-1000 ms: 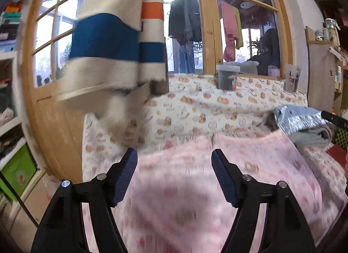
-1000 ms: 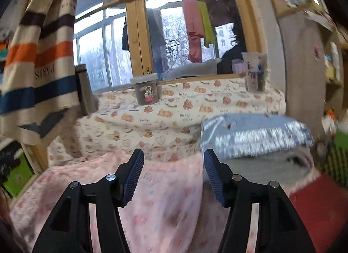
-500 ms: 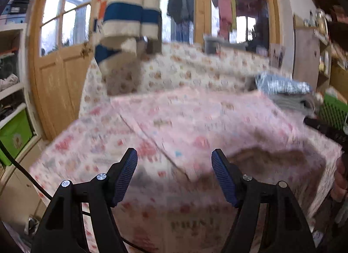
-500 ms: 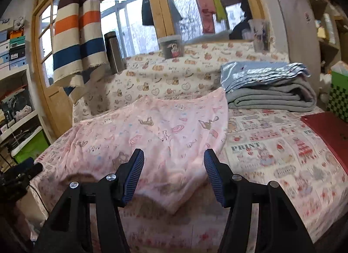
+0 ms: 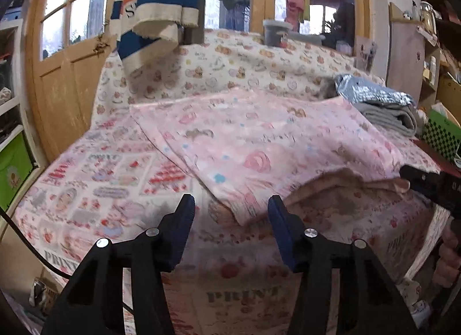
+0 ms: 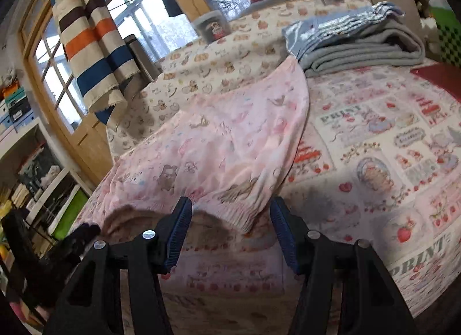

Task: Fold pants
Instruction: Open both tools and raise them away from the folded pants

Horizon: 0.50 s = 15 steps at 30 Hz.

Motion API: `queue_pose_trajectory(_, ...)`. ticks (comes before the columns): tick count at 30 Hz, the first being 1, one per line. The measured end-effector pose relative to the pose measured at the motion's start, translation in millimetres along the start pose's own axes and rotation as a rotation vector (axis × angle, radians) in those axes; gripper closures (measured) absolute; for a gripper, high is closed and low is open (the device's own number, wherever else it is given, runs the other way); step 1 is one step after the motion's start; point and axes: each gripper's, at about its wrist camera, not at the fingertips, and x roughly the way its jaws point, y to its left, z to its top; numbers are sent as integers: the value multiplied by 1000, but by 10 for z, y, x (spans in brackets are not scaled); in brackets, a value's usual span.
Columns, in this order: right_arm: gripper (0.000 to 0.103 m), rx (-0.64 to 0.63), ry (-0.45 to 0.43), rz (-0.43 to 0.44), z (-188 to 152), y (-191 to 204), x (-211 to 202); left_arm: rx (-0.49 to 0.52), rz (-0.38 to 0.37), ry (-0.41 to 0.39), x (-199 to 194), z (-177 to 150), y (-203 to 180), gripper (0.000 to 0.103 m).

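Lying spread across the patterned bedspread point(image 5: 109, 179), the pink printed pants point(image 5: 259, 144) stretched from near the bed's front edge back toward the cushion point(image 5: 230, 67) with the bear print, their near hem lifted a little so that a shadowed hollow showed beneath it. The left gripper point(image 5: 230, 216) hovered just in front of that hem with its jaws wide apart and nothing between the blue pads point(image 5: 187, 219); one corner of the fabric sat close to the right-hand pad. The right gripper point(image 6: 230, 219) was likewise spread open and empty, pointed at the other near corner of the pants point(image 6: 224, 144), the gathered edge lying just beyond its fingertips. In the left wrist view the right gripper's black body entered from the right edge, just beside the fabric. A folded grey blanket point(image 6: 363, 46) topped with silvery material rested at the far right of the bed, apart from the pants. A striped curtain point(image 6: 92, 46) hung at the wooden window frame point(image 5: 57, 75) behind.
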Motion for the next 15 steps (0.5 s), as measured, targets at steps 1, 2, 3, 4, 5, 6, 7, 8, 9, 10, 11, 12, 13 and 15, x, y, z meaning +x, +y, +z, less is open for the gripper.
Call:
queue_pose_trajectory(1, 44, -17, -13, -24, -6, 32, -3, 3, 6, -1, 8, -12, -12, 51)
queue_pose_trajectory(2, 47, -32, -17, -40, -12, 61, 9, 5, 10, -2, 17, -20, -25, 51)
queue_pose_trajectory(3, 51, -42, -12, -53, -16, 84, 33, 5, 11, 0, 30, -23, -38, 51)
queue_pose_trajectory(4, 64, -46, -6, -57, -15, 99, 50, 4, 12, 5, 51, -27, -51, 51)
queue_pose_trajectory(5, 74, -53, 4, -60, -29, 116, 87, 3, 14, 8, 73, -34, -64, 53)
queue_pose_trajectory(6, 79, -60, -3, -85, -38, 125, 93, 2, 16, 10, 90, -45, -77, 66)
queue_pose_trajectory(7, 88, -68, -15, -104, -39, 132, 84, 2, 7, 9, 99, -55, -84, 85)
queue_pose_trajectory(8, 89, -74, -25, -108, -43, 134, 75, 4, -3, 4, 91, -62, -99, 91)
queue_pose_trajectory(9, 90, -76, -30, -97, -48, 136, 55, 13, 22, -15, 60, -68, -120, 94)
queue_pose_trajectory(10, 91, -78, -37, -96, -46, 144, 32, 23, 27, -31, 26, -64, -134, 95)
queue_pose_trajectory(11, 92, -83, -45, -96, -45, 154, 5, 30, 28, -42, -12, -62, -148, 96)
queue_pose_trajectory(12, 93, -95, -57, -101, -52, 179, -36, 30, 31, -50, -57, -57, -154, 96)
queue_pose_trajectory(13, 93, -101, -67, -107, -53, 200, -76, 27, 30, -58, -105, -51, -153, 96)
queue_pose_trajectory(15, 94, -104, -73, -108, -40, 256, -176, 22, 25, -57, -205, -33, -152, 96)
